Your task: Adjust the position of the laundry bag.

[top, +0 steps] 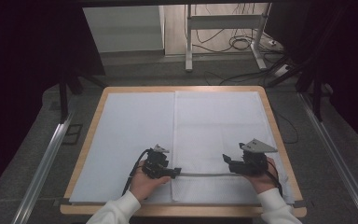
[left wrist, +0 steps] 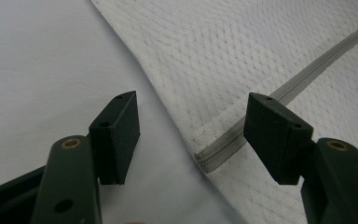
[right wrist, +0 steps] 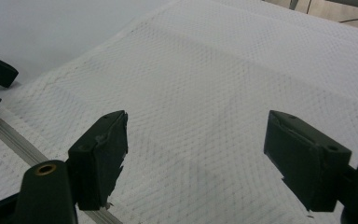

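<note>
Claws poised: left claw (left wrist: 193, 135) straddles, unclenched, the grey zipper's (left wrist: 223, 145) left end on a white mesh fabric bag (top: 219, 140); right claw (right wrist: 196, 158) hovers released, ready to steady it.

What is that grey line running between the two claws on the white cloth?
In the high view, a grey zipper sewn into the white mesh cloth spans the stretch from the left claw to the right claw.
</note>
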The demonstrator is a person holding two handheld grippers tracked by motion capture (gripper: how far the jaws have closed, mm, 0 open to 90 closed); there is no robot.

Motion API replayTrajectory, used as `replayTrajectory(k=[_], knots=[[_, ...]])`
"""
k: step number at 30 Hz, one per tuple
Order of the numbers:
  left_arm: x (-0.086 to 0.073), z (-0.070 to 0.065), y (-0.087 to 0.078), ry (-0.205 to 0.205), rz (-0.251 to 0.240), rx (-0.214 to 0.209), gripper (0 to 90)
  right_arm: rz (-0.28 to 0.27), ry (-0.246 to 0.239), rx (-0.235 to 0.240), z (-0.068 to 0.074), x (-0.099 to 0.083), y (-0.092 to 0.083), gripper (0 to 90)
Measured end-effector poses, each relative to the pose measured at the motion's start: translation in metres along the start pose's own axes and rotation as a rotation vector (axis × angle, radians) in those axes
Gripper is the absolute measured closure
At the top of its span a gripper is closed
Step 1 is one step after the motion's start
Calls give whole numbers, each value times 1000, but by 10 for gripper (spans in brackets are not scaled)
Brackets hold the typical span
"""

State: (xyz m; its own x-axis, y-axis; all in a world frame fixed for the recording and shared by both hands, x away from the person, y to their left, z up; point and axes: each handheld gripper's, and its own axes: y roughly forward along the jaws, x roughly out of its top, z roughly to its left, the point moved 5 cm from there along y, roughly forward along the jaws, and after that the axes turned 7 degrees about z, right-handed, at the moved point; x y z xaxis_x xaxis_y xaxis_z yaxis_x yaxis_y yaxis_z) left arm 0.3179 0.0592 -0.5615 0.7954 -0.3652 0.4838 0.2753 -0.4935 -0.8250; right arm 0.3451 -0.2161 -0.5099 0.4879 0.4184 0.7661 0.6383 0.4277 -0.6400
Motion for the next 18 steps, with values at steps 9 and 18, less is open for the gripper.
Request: replayTrajectory(k=[9, 18], knots=[[-1, -4, 3, 4, -10, -4, 453, -8, 5, -9, -3, 1, -3, 209], [-1, -9, 6, 65, -7, 28, 574, -11, 5, -11, -3, 2, -3, 209]])
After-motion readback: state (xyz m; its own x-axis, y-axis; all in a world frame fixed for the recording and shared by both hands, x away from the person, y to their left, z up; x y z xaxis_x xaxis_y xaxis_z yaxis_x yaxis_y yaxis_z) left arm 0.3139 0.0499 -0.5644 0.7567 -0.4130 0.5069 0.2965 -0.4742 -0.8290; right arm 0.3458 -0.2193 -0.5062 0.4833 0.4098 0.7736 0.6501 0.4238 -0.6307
